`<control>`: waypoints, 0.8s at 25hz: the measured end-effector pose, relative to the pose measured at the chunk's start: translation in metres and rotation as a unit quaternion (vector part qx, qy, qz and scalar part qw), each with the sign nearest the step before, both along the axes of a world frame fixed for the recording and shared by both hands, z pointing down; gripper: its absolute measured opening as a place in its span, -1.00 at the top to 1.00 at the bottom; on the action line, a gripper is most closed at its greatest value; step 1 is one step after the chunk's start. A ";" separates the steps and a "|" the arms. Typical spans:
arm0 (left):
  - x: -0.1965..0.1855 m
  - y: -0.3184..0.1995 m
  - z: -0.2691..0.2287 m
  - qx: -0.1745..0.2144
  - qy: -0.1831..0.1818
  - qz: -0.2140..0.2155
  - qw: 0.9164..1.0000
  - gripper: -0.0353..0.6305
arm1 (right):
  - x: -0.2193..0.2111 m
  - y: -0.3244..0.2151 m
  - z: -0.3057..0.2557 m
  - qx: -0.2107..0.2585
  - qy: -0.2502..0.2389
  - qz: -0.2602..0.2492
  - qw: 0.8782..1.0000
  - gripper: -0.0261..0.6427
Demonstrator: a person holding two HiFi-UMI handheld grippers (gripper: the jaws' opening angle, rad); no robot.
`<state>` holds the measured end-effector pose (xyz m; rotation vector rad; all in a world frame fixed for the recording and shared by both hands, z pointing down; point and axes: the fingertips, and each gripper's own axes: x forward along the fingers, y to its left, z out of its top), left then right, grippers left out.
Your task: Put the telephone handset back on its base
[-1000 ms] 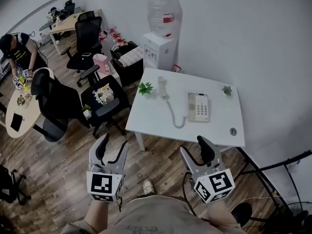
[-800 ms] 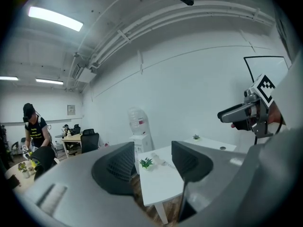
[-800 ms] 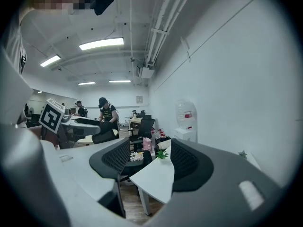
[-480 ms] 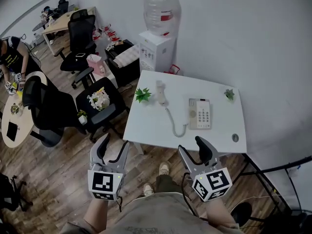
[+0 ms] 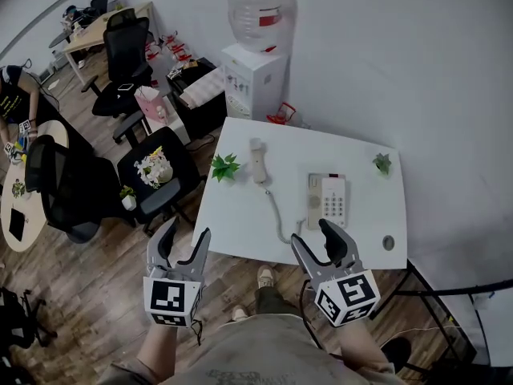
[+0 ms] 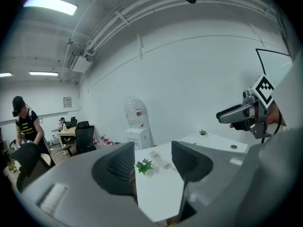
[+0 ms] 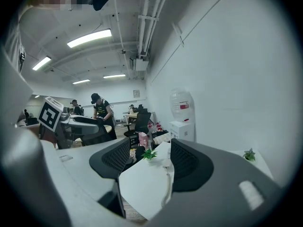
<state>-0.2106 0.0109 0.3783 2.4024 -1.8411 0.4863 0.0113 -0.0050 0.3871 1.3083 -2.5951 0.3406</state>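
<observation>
So, nearest to me, the left gripper [image 5: 187, 231] and the right gripper [image 5: 311, 233] are held side by side, each with its jaws standing wide apart and nothing between them; both are empty. Just ahead of the right gripper's tips lies the near edge of the white worktop [image 5: 240, 215], while the left gripper hangs over the floor short of that edge. Directly beyond the right gripper sits the telephone base [image 5: 327, 200], its cradle bare. A coiled cord [image 5: 276, 219] runs from there, ahead and left of the right gripper, up to the handset [image 5: 258, 160], which lies flat on the worktop farther on, ahead-left of the right gripper and ahead-right of the left one, beside a small green plant [image 5: 224, 167]. I judge this to be the approach step, with no grasp begun. Next I would reach one open gripper over the handset, close across its narrow middle, lift it, then carry it right to the cradle, minding the cord.
</observation>
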 end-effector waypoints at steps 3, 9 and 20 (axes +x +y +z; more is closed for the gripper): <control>0.009 -0.027 0.003 -0.005 -0.004 -0.002 1.000 0.16 | 0.005 -0.030 0.004 -0.004 0.001 -0.008 1.000 0.08; 0.023 -0.076 0.005 -0.008 -0.014 -0.011 1.000 0.16 | 0.015 -0.082 0.009 -0.007 -0.003 -0.020 1.000 0.08; 0.046 -0.137 0.009 -0.006 -0.015 -0.019 1.000 0.17 | 0.033 -0.146 0.022 -0.012 -0.005 -0.028 1.000 0.08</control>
